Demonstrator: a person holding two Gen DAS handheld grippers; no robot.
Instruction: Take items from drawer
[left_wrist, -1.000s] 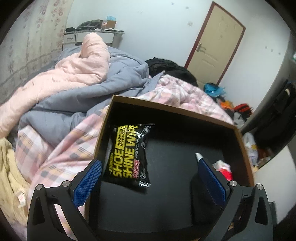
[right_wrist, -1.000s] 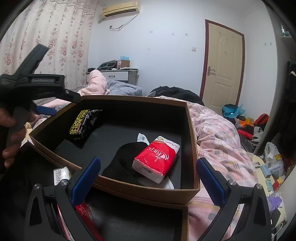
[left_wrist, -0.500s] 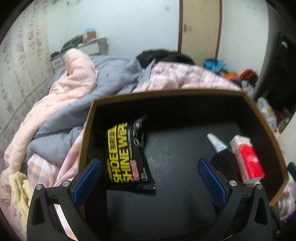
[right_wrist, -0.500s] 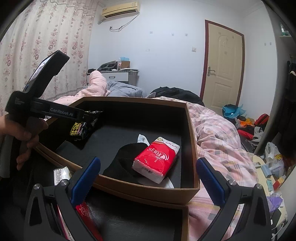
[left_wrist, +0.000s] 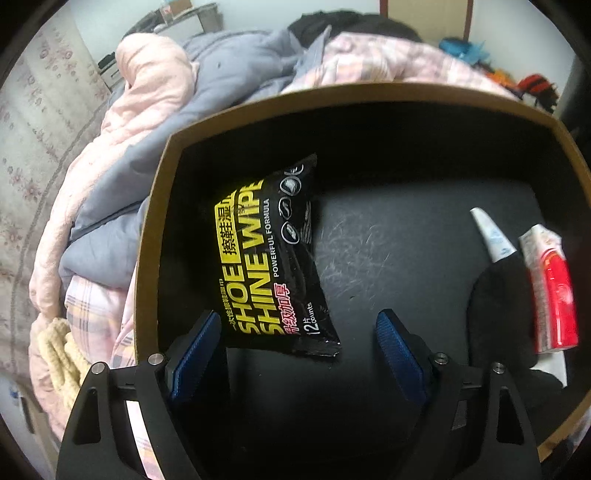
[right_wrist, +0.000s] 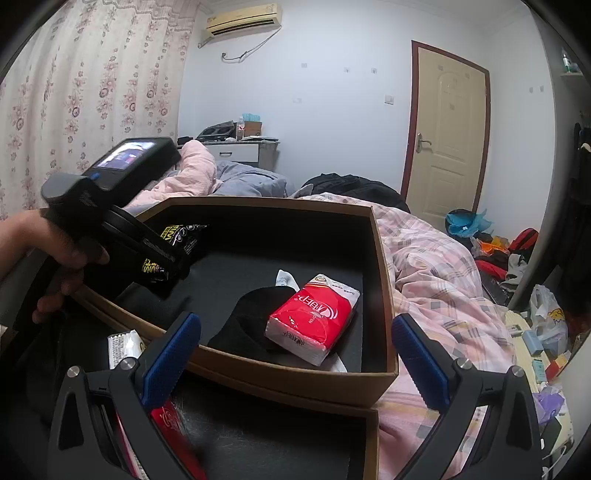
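A brown drawer (left_wrist: 155, 206) with a black inside holds a black-and-yellow shoe wipes pack (left_wrist: 266, 258) at its left. A white tube (left_wrist: 491, 232), a black cloth (left_wrist: 498, 302) and a red tissue pack (left_wrist: 550, 291) lie at its right. My left gripper (left_wrist: 295, 332) points steeply down into the drawer. Its jaws are closing, with the near end of the wipes pack between them and the pads not visibly pressing it. My right gripper (right_wrist: 295, 325) hangs open in front of the drawer's near rim (right_wrist: 295, 373), facing the red tissue pack (right_wrist: 314, 317), with nothing between its fingers.
A hand (right_wrist: 55, 251) holds the left gripper at the drawer's left side. Below the near rim a second black compartment holds a red packet (right_wrist: 173, 435) and a white packet (right_wrist: 123, 343). A pink plaid quilt (right_wrist: 436, 266) and a grey duvet (left_wrist: 229, 74) surround the drawer.
The left gripper has tipped downward and sunk into the drawer over the wipes pack, and its jaws have narrowed. The right gripper has stayed put.
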